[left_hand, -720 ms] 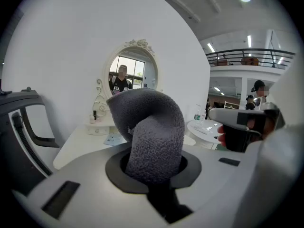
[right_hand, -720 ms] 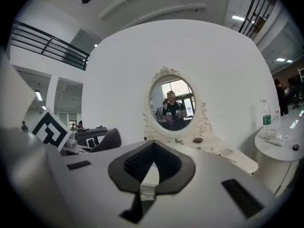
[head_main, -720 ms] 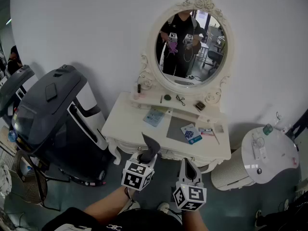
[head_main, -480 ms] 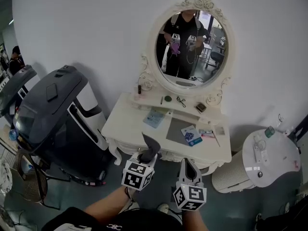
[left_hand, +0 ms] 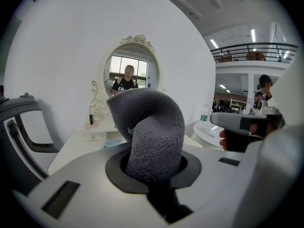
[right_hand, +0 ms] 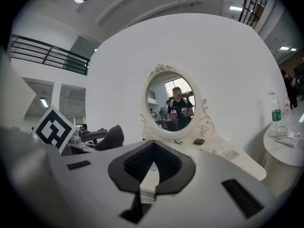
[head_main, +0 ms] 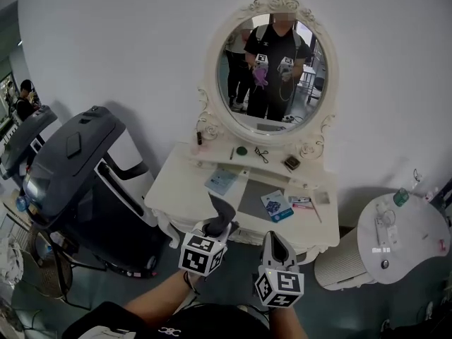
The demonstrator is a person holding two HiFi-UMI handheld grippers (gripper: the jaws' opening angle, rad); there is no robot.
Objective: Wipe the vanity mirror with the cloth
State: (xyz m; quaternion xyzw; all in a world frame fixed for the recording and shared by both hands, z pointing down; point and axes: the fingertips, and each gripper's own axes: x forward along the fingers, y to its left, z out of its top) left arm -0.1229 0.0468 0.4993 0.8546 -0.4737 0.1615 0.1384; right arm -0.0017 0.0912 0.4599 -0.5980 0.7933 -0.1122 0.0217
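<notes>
The oval vanity mirror (head_main: 272, 69) in its ornate white frame stands on the white vanity table (head_main: 183, 182) against the wall, well ahead of both grippers. My left gripper (head_main: 214, 226) is shut on a dark grey cloth (head_main: 220, 212) that sticks up out of its jaws. In the left gripper view the cloth (left_hand: 152, 132) bulges from the left gripper (left_hand: 152, 167) and hides the lower part of the mirror (left_hand: 129, 72). My right gripper (head_main: 272, 237) is beside it, shut and holding nothing. The right gripper (right_hand: 151, 167) points at the mirror (right_hand: 172, 103).
Booklets (head_main: 277, 205) and small items lie on the vanity top. A big dark grey machine (head_main: 78, 168) stands at the left. At the right are a round white side table (head_main: 402, 232) with bottles and a ribbed white bin (head_main: 342, 263).
The view has shifted: the mirror and vanity sit a little further left and higher in the picture. Both grippers stay where they were, the cloth still held.
</notes>
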